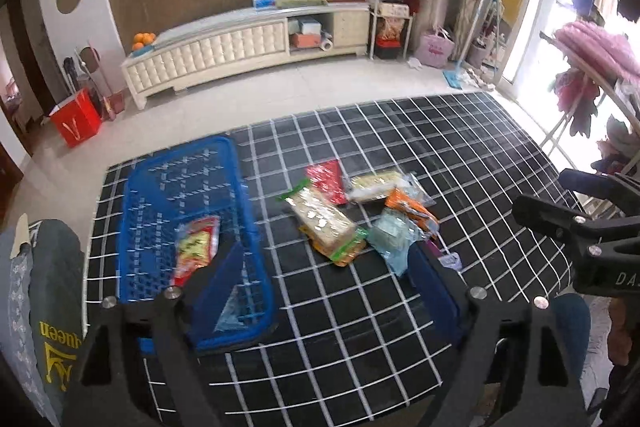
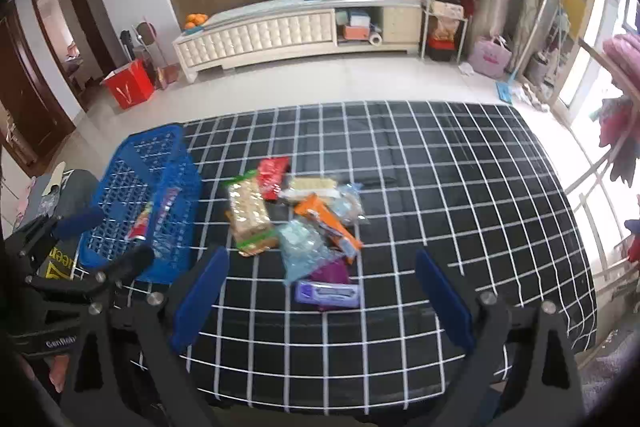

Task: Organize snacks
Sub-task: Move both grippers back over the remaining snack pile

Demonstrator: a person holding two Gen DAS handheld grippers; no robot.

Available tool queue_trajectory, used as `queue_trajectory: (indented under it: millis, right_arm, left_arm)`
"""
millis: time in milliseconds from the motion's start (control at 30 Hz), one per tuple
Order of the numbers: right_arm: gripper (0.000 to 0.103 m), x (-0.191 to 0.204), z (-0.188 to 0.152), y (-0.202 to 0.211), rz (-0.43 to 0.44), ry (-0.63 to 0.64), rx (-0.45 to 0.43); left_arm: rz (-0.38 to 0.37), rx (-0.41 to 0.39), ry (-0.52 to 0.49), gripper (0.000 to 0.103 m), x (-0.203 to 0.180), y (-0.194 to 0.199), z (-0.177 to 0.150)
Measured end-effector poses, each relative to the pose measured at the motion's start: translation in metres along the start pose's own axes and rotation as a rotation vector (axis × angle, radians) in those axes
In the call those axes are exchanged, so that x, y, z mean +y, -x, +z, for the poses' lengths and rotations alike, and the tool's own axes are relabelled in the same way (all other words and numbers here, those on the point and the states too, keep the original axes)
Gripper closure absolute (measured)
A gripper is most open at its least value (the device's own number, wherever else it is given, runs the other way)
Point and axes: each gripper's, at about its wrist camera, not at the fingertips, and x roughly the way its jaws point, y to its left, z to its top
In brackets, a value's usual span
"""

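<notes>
**Snacks heaped beside blue basket**

Both tongs spread, gripping nothing: left tongs [image 1: 324, 275] just right of the blue basket [image 1: 132, 211], right tongs [image 2: 320, 303] further right. Snack pile [image 2: 296, 223] right of basket on checked tabletop [image 2: 460, 187]; one red packet [image 1: 196, 251] inside basket.

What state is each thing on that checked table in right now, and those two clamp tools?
Blue basket: on the table's left side, holding a red and yellow snack packet.
Snack pile: loose on the checked tablecloth, outside the basket.
Purple packet: lying flat at the pile's near edge.
Left gripper: jaws open, nothing between them.
Right gripper: jaws open, empty, above the purple packet.
</notes>
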Motion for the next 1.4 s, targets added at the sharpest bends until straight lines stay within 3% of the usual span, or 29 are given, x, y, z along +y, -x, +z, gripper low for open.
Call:
queue_trajectory:
  millis: [67,300,600,1033,1400]
  right_arm:
    - [0.007,-0.011,-0.002,-0.004,-0.002,-0.011,0.009]
    - [0.007,-0.048,-0.014,-0.027,-0.023,-0.023,0.047]
    - [0.007,-0.083,-0.024,-0.064,-0.012,-0.044,0.113]
    - [0.007,-0.105,-0.015,-0.116,0.039,-0.082,0.176]
    - [0.007,-0.12,-0.02,-0.147,0.029,-0.11,0.215]
  left_arm:
    - [-0.02,0.041,0.001,0.013,-0.011,-0.013,-0.001]
    - [-0.082,0.149,0.048,0.006,-0.038,-0.054,-0.007]
    - [-0.052,0.22,0.068,0.001,-0.068,-0.103,-0.007]
    - [-0.062,0.369,0.228,0.001,-0.074,-0.187,0.003]
    - [-0.062,0.426,0.274,0.001,-0.076,-0.235,0.006]
